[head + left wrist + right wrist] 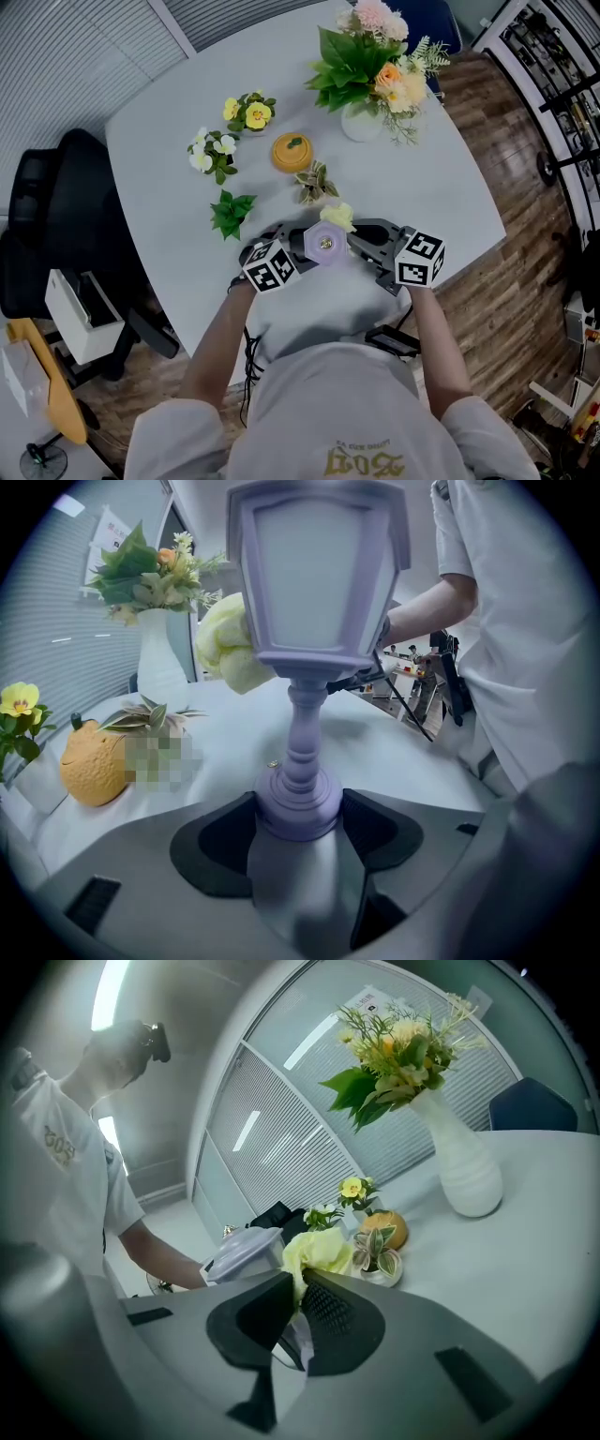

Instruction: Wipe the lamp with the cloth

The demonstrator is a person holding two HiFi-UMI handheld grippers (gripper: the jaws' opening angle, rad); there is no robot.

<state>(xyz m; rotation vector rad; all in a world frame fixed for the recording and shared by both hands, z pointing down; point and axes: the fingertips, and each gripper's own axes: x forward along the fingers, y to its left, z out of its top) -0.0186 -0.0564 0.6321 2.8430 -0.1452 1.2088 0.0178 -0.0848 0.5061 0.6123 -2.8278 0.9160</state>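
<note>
A lilac lantern-shaped lamp [317,583] stands upright near the table's front edge, seen from above as a hexagonal top [325,243]. My left gripper [300,819] is shut on the lamp's round base [298,803]. A pale yellow cloth [317,1251] is bunched between the jaws of my right gripper [298,1297], which is shut on it. The cloth [230,649] presses against the lamp's shade on its far side, and in the head view the cloth [339,217] shows just beyond the lamp top. My right gripper [370,236] sits right of the lamp, my left gripper [281,251] left of it.
On the white table [441,178] stand a white vase of flowers [364,120], an orange-shaped ornament [292,152], a small striped plant [317,184], and little pots of yellow [248,112], white [213,153] and green [231,213] plants. A black chair [56,225] is at the left.
</note>
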